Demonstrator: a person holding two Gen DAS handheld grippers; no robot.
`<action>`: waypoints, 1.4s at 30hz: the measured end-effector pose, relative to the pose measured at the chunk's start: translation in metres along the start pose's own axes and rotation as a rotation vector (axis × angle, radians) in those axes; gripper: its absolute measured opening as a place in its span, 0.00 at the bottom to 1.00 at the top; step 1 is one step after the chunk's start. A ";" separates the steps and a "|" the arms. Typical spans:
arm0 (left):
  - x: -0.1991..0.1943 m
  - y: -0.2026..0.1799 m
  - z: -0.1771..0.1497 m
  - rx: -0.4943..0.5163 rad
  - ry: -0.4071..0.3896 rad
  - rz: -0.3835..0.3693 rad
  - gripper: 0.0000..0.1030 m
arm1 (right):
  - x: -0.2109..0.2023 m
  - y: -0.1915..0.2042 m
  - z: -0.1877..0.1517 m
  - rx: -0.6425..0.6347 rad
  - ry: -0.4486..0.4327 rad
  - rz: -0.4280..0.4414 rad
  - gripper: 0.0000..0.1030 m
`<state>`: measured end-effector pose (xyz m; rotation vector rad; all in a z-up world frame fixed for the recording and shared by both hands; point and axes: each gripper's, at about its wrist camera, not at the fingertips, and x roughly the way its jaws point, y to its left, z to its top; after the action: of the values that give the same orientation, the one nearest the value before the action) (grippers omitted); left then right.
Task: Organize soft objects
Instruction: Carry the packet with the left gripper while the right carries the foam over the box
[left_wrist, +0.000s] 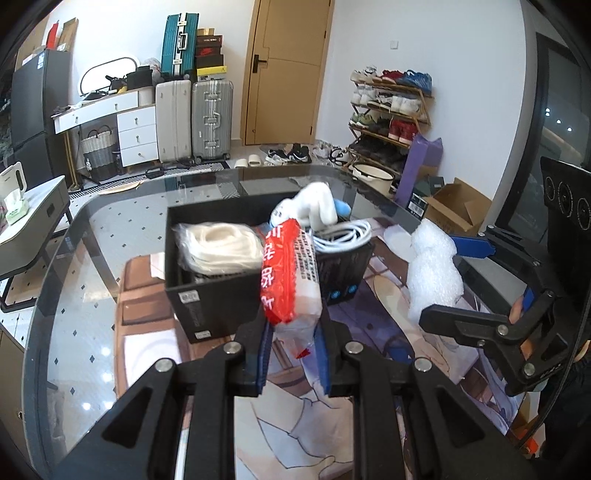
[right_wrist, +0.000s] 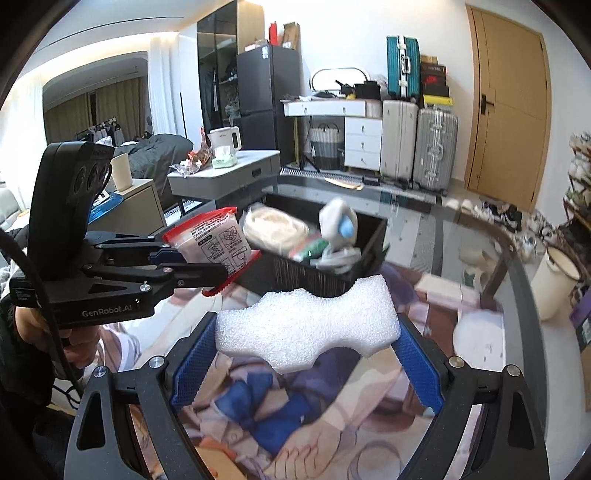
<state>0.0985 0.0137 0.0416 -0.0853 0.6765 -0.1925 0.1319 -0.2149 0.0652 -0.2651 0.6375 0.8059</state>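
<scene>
Two tongs, one item in each. My left tongs (left_wrist: 293, 354) are pinched tight on the clear tail end of one red-and-white plastic packet (left_wrist: 291, 273), which stands up from the pads and is held above the near edge of the one black storage box (left_wrist: 207, 295). My right tongs (right_wrist: 306, 354) stand wide, their blue pads pressing the two ends of one white foam block (right_wrist: 308, 325), which is clear of the tabletop (left_wrist: 85, 280) and just short of the box. The box sits on the glass tabletop, partly on one printed mat (right_wrist: 280, 410). Inside it I count four soft things: one bagged coil of white rope (left_wrist: 218, 245), one white plush toy with a blue part (left_wrist: 314, 206), one bundle of white cable (left_wrist: 345, 232), and one green-and-red pack (right_wrist: 308, 249), visible only from the right wrist.
</scene>
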 end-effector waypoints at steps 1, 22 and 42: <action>-0.001 0.001 0.001 0.000 -0.006 0.002 0.18 | 0.000 0.001 0.004 -0.007 -0.009 -0.002 0.89; -0.003 0.028 0.032 -0.016 -0.064 0.044 0.18 | 0.039 0.008 0.061 -0.102 -0.080 -0.034 0.89; 0.026 0.055 0.038 -0.030 -0.035 0.060 0.18 | 0.094 0.011 0.082 -0.228 -0.022 -0.033 0.89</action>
<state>0.1506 0.0625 0.0479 -0.0967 0.6464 -0.1234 0.2072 -0.1153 0.0713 -0.4728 0.5194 0.8491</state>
